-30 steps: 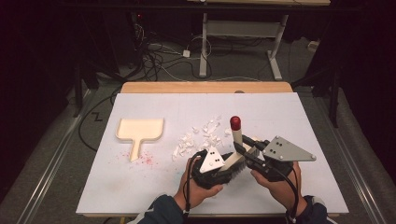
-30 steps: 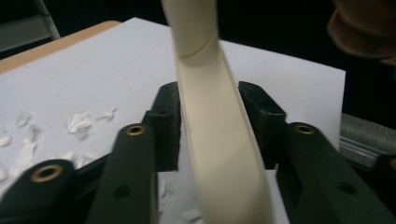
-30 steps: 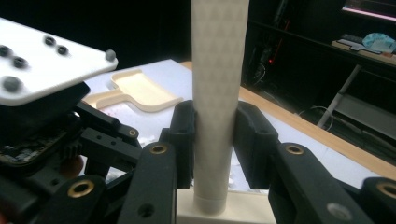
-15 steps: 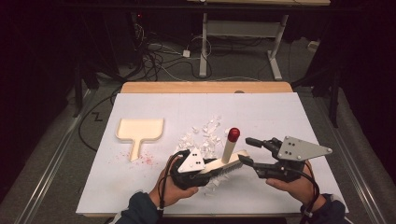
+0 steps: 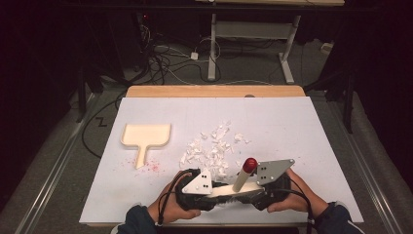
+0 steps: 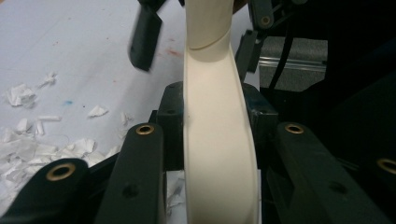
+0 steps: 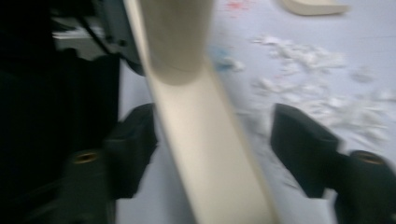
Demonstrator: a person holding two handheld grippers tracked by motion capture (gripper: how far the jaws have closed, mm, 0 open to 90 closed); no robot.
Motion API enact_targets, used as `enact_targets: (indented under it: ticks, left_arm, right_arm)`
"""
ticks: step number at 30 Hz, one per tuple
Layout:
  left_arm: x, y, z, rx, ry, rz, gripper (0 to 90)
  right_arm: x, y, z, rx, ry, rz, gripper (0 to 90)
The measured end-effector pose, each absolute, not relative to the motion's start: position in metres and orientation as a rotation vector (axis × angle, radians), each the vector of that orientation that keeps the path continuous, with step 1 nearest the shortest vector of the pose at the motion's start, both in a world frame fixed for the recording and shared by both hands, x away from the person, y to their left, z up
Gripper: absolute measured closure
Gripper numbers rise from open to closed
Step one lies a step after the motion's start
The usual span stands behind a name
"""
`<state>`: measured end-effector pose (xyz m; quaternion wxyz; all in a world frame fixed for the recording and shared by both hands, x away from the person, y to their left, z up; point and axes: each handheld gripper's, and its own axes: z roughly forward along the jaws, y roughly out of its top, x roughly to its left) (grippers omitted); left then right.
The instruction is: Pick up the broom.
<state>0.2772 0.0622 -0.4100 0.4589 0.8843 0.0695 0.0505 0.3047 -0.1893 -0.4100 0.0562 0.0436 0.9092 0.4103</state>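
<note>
High view: at six o'clock on the bench (image 5: pixel 292 126), which is covered with a white sheet, the two hands meet over a cream brush (image 5: pixel 237 186). Its flat curved body lies level between the grippers, and a cream handle rises from it, tilted toward one o'clock and ending in a red knob. The left gripper (image 5: pixel 221 195) comes in from seven o'clock, the right gripper (image 5: pixel 253 192) from five o'clock. A heap of white paper scraps (image 5: pixel 212 148) lies just beyond the brush at twelve o'clock. A cream dustpan (image 5: pixel 145 138) sits well apart at ten o'clock, with red specks near its handle.

Left gripper view: the fingers (image 6: pixel 140 158) are clamped tight on the brush's (image 6: pixel 217 140) smooth, pale, gently bowed body, which runs straight up the middle toward twelve o'clock. Scraps (image 6: pixel 23 140) lie at nine o'clock.

Right gripper view, blurred: the brush body (image 7: pixel 205 149) slants up between the fingers (image 7: pixel 301 144), which stand about half open after just opening, with clear gaps on both sides. The round handle base sits at twelve o'clock, the scraps (image 7: pixel 317 60) at two o'clock, and the dustpan (image 7: pixel 313 6) at one o'clock.
</note>
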Motion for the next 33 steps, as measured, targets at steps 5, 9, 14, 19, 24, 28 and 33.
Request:
enact_targets:
  ticks: [5, 9, 14, 19, 24, 28, 33]
  left_arm:
    - [0.279, 0.064, -0.406, 2.170, 0.168, 0.170, 59.7]
    - [0.281, 0.070, -0.404, 2.167, 0.222, 0.255, 48.0]
    - [0.282, 0.093, -0.394, 2.111, 0.348, 0.455, 22.9]
    - [0.284, 0.126, -0.399, 2.072, 0.463, 0.652, 18.9]
    - [0.288, 0.156, -0.419, 2.056, 0.589, 0.756, 18.0]
    - [0.285, 0.172, -0.430, 2.061, 0.656, 0.775, 18.0]
    - [0.274, 0.185, -0.441, 2.087, 0.688, 0.813, 17.8]
  right_arm:
    - [0.302, -0.186, -0.412, 0.057, 2.774, 1.274, 64.1]
    - [0.301, -0.187, -0.411, 0.063, 2.745, 1.273, 68.0]
    - [0.308, -0.200, -0.403, 0.179, 2.670, 1.274, 68.1]
    - [0.319, -0.216, -0.394, 0.300, 2.585, 1.279, 68.1]
    - [0.328, -0.233, -0.388, 0.433, 2.513, 1.297, 68.0]
    - [0.334, -0.246, -0.385, 0.537, 2.446, 1.292, 68.0]
    - [0.339, -0.255, -0.383, 0.614, 2.383, 1.245, 68.0]
